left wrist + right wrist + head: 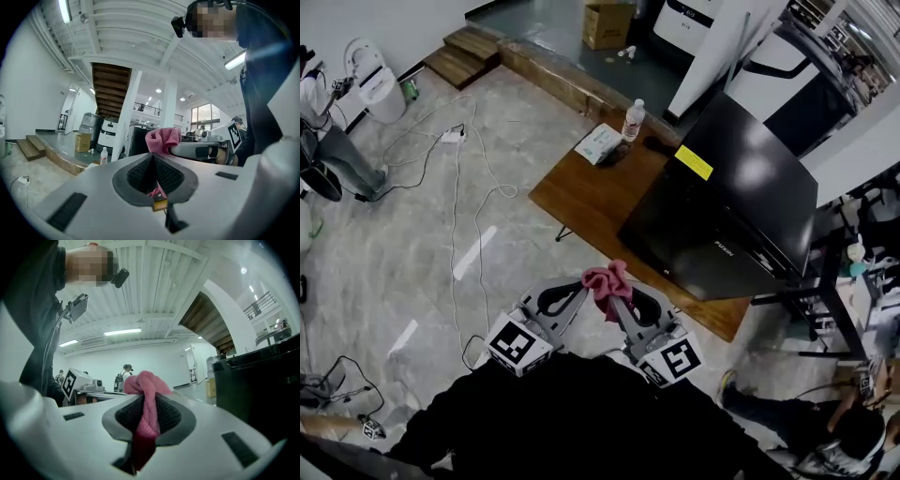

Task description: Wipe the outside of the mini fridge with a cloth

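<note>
The black mini fridge (pixel 727 192) stands on a low wooden table (pixel 586 197), with a yellow label (pixel 694 161) on its top. In front of me, short of the table, my right gripper (pixel 615 298) is shut on a bunched pink cloth (pixel 607 279). In the right gripper view the cloth (pixel 143 383) runs down between the jaws, and the fridge (pixel 262 385) rises at the right. My left gripper (pixel 580 290) is shut, its tips beside the cloth. The left gripper view shows its jaws closed (pixel 152 160), with the cloth (pixel 162 139) just beyond them.
A water bottle (pixel 633 119) and a white packet (pixel 600 143) sit on the table's far end. Cables (pixel 459 169) trail over the tiled floor at the left. A cardboard box (pixel 607 23) stands far back. A person (pixel 825 427) crouches at the lower right by a dark rack (pixel 825 281).
</note>
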